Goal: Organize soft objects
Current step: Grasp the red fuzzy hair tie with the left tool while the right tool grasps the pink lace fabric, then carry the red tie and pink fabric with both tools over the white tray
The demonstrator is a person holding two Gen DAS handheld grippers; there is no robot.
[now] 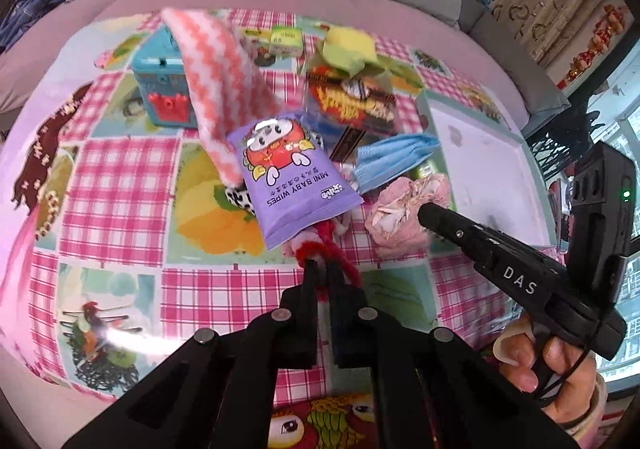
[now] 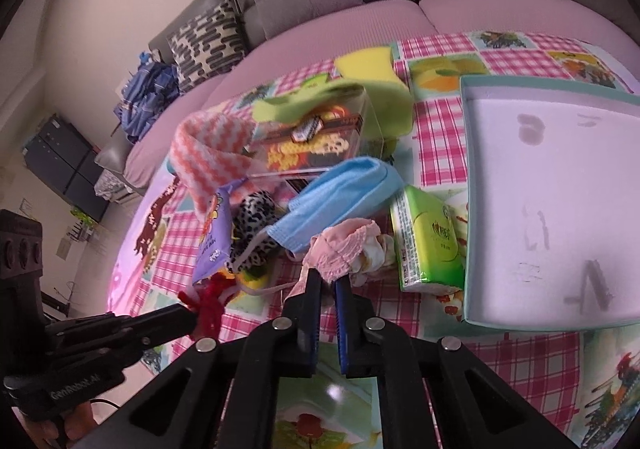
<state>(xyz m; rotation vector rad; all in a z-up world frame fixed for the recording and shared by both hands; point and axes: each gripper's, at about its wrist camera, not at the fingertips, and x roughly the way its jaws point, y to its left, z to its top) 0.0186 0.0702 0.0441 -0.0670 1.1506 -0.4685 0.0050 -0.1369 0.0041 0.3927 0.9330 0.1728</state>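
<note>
Left gripper (image 1: 320, 269): it is clenched on a red and white fuzzy string (image 1: 326, 245). The string sits just in front of the baby wipes pack, so the gripper pinches its near end to pull it out of the pile.

Right gripper (image 2: 328, 277): it is clenched on a pink soft cloth (image 2: 340, 245). This cloth lies just right of the baby wipes pack. It is grabbed by its near edge because that part sticks out.

Baby wipes pack (image 1: 292, 185): purple, tilted up, leaning on the things under it. I use it as the marker for the pile.

Blue face mask (image 2: 340, 189): right of the pack and just behind the pink cloth, touching it.

Green tissue pack (image 2: 428, 241): right of the pink cloth, beside the tray.

Tray (image 2: 468, 153): well right of the pack. It looks bare inside, so I think the soft things go there.

Pink zigzag towel (image 1: 216, 81): behind the pack, draped over a teal toy box (image 1: 160, 85).

Yellow sponge (image 1: 348, 49): far behind the pack, on top of a clear snack box (image 1: 352, 101).
</note>
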